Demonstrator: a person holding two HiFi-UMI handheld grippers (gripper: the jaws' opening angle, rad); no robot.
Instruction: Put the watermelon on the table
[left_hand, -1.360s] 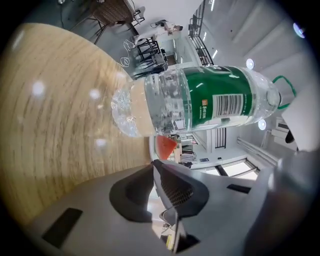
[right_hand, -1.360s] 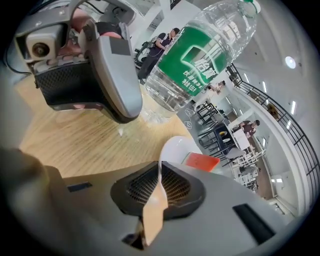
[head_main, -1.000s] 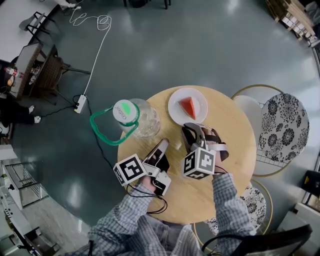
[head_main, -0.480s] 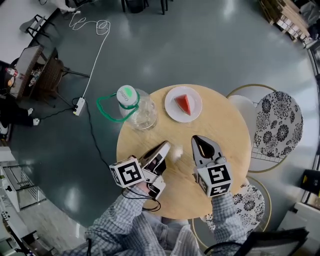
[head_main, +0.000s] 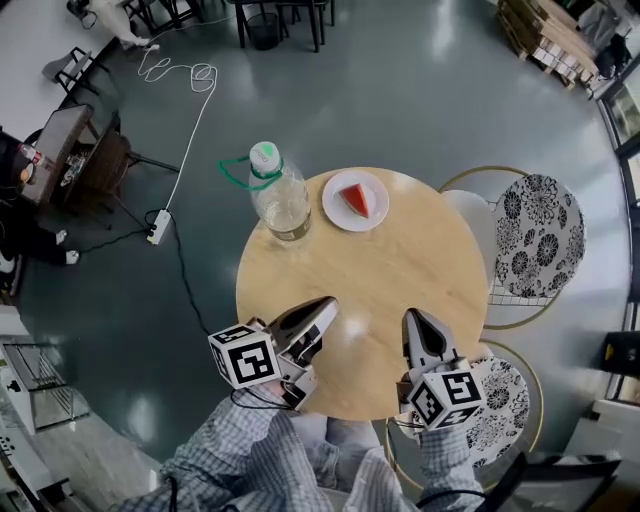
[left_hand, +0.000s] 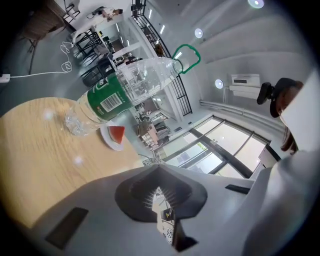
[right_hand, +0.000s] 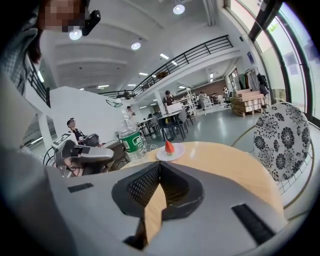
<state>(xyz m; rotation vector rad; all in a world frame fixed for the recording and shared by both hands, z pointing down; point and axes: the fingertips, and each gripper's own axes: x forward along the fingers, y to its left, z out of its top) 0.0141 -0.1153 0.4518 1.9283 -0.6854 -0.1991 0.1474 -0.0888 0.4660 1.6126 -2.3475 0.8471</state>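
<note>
red watermelon (head_main: 355, 199) wedge (upright), on plate (head_main: 337, 208)

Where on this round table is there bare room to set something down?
The middle of the table is bare wood, from the plate down to the left gripper and right gripper at the near edge; so is the right side by the patterned chair. The far edge is crowded: the bottle stands beside the plate holding the watermelon.

Bright ceiling lights (right_hand: 178, 9); floor (head_main: 420, 90) glare; fisheye edges.
</note>
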